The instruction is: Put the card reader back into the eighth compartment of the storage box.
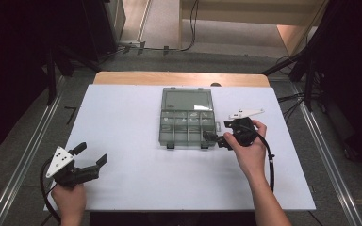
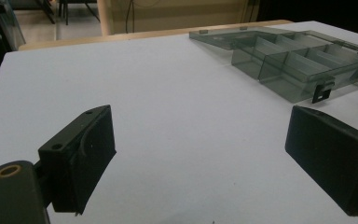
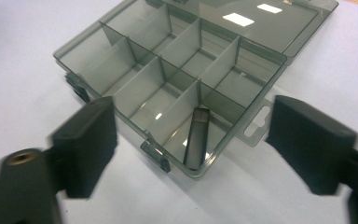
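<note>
One black stick beyond right gripper

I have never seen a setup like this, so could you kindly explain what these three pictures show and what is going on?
A person stands at a white table with a hand-held gripper in each hand. One picture looks down from above; the other two come from small cameras riding on each gripper, looking out between its two black fingers.

The left gripper rests near the table's front corner, open and holding nothing. The right gripper is at the front right corner of a clear plastic organizer box, whose lid lies open. Its fingers are apart and empty. A small dark stick-like item lies in the corner compartment just ahead of them.
</note>
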Action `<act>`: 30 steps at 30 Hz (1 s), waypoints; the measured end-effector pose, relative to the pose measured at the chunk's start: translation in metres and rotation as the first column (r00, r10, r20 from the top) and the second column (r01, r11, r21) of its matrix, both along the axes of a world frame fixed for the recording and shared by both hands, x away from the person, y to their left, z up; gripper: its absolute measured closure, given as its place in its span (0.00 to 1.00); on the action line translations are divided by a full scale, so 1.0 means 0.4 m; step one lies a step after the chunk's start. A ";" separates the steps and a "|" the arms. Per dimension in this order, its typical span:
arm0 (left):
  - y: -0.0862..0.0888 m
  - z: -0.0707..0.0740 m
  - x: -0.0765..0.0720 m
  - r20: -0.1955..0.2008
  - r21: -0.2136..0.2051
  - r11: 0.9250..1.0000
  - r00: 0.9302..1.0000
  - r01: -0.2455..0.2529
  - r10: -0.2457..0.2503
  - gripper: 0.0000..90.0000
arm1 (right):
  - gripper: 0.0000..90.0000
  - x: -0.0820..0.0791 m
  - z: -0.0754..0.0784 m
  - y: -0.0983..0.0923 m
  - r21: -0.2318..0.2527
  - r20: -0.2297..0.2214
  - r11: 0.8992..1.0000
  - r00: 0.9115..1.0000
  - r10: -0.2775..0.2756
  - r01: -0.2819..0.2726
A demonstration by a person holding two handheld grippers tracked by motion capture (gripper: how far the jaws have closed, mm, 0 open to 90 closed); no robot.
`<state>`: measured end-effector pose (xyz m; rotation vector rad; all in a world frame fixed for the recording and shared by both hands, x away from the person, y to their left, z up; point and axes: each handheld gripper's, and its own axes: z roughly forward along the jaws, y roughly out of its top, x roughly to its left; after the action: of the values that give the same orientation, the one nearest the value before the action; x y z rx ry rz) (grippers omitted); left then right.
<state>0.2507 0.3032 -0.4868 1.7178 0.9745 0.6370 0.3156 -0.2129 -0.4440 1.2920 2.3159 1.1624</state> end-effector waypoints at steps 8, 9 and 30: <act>0.000 0.000 0.000 0.000 0.001 1.000 1.000 0.001 -0.001 0.10 | 0.00 -0.037 0.008 -0.033 0.041 0.066 0.999 0.998 -0.016 0.014; 0.000 0.000 0.000 0.000 0.001 1.000 1.000 0.001 -0.001 0.10 | 0.00 -0.042 0.010 -0.037 0.045 0.078 0.999 0.997 -0.016 0.012; 0.000 0.000 0.000 0.000 0.002 1.000 1.000 0.001 -0.001 0.10 | 0.00 -0.122 -0.001 -0.125 0.087 0.181 0.995 0.982 -0.061 0.046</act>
<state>0.2506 0.3033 -0.4868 1.7202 0.9735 0.6372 0.2667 -0.2627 -0.4442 1.2103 2.1098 1.3125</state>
